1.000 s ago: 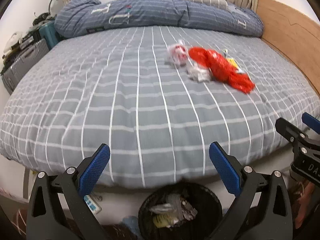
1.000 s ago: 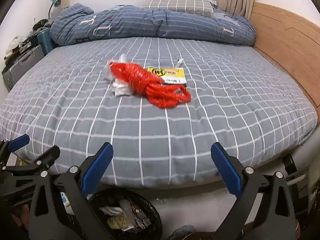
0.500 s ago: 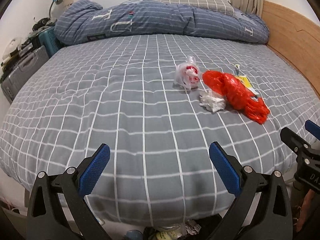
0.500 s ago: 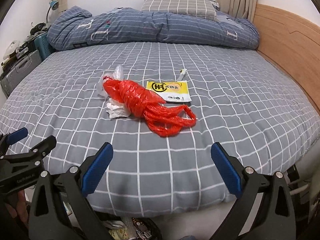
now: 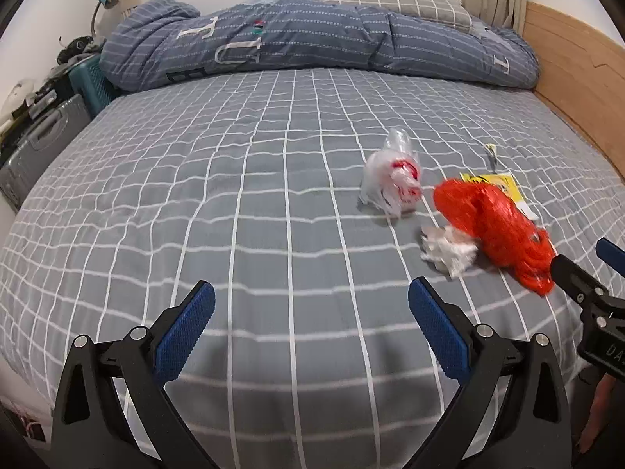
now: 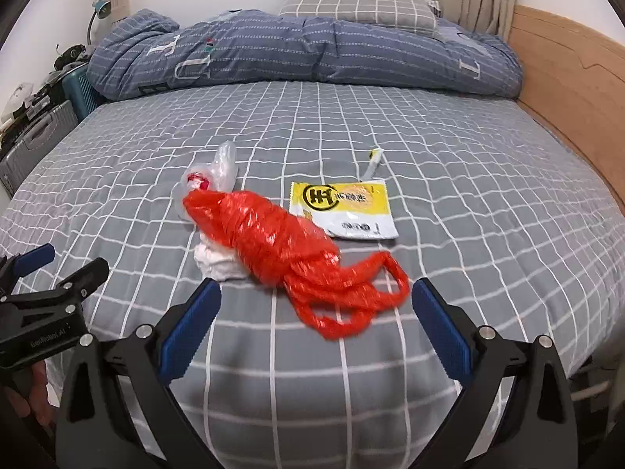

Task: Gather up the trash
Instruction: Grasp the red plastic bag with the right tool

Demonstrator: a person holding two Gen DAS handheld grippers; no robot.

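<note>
A crumpled red plastic bag (image 6: 281, 250) (image 5: 496, 230) lies on the grey checked bed (image 6: 449, 156). Beside it rest a white tissue wad (image 6: 215, 264) (image 5: 447, 250), a clear bag with red print (image 6: 211, 176) (image 5: 390, 179), a yellow and white packet (image 6: 343, 207) (image 5: 504, 185) and a small torn strip (image 6: 373, 160). My right gripper (image 6: 314, 312) is open, its fingers straddling the red bag's loose handles from just in front. My left gripper (image 5: 310, 324) is open over bare sheet, left of and nearer than the trash.
A rolled blue striped duvet (image 5: 312, 47) and a checked pillow (image 6: 359, 4) lie at the bed's head. A wooden side panel (image 6: 566, 78) runs along the right. Suitcases (image 5: 39, 144) and clutter stand left of the bed.
Both grippers rose and moved forward over the bed toward the trash. The black bin below the bed edge has dropped out of view. The jaws stayed open.
</note>
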